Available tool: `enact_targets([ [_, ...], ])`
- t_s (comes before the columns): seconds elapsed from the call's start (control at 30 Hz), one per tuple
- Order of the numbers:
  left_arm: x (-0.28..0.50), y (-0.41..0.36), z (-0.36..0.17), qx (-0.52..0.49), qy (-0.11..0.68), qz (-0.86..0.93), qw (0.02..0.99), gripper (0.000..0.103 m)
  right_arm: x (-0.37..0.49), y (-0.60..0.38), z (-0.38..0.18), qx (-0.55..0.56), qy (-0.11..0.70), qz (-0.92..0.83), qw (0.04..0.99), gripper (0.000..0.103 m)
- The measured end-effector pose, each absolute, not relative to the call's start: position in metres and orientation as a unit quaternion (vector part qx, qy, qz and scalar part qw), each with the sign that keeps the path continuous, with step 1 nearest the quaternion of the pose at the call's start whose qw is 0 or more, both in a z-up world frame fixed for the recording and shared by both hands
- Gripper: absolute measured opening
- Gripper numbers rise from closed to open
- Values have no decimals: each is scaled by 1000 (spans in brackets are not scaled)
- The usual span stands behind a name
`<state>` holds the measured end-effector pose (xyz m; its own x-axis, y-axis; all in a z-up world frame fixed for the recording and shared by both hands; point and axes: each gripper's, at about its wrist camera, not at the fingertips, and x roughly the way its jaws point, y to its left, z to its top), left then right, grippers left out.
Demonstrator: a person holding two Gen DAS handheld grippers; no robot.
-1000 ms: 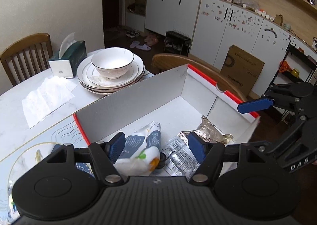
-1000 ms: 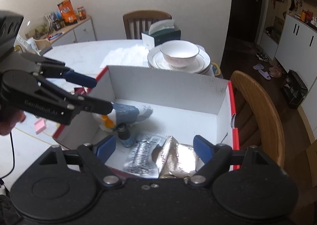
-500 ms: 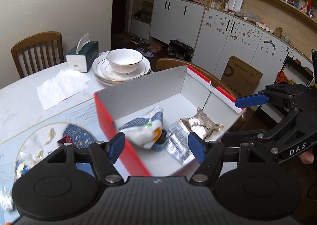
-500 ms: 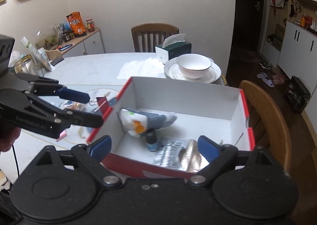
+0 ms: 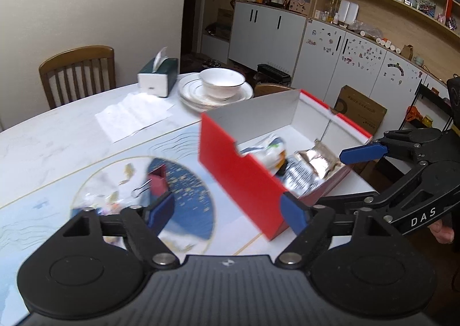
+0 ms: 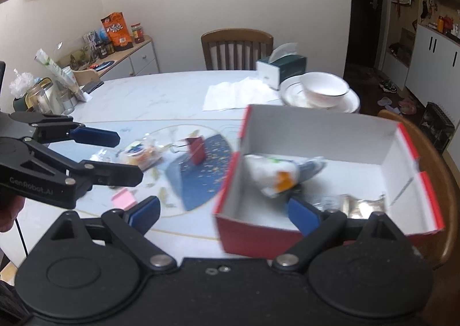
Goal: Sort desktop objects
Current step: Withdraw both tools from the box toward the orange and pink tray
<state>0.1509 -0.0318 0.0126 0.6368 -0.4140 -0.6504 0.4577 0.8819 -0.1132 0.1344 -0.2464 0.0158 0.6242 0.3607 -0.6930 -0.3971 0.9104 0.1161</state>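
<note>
A red box with a white inside (image 5: 238,173) (image 6: 322,127) stands at the table's right edge. It holds a white and blue pouch (image 6: 276,173) (image 5: 268,150), a silver foil packet (image 5: 316,159) (image 6: 362,203) and a printed sachet (image 5: 299,176). On the blue round mat (image 6: 198,179) lie a red binder clip (image 6: 197,149) (image 5: 156,182), a clear wrapped snack (image 6: 139,153) and a pink notepad (image 6: 123,199). My left gripper (image 5: 228,211) (image 6: 120,156) is open and empty, left of the box. My right gripper (image 6: 224,211) (image 5: 345,170) is open and empty over the box's near side.
Stacked plates with a white bowl (image 5: 221,86) (image 6: 323,90), a green tissue box (image 5: 158,76) (image 6: 280,67) and a white paper napkin (image 5: 135,116) lie at the back. Wooden chairs (image 5: 77,73) (image 6: 431,182) stand behind the table and beside the box.
Both grippers have pulled back and up from inside the box and swung left. The box now lies further off, and the mat with the loose things has come into view.
</note>
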Motion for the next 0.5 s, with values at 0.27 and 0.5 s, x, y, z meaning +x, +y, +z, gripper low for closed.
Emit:
enact_targets([
  [0.27, 141, 35, -8, 38, 362, -230, 903, 102, 128, -187, -7, -13, 410, 190, 892, 96],
  [0.5, 140, 86, -36, 42, 386, -223, 894, 103, 124, -140, -30, -10, 430, 167, 887, 96],
])
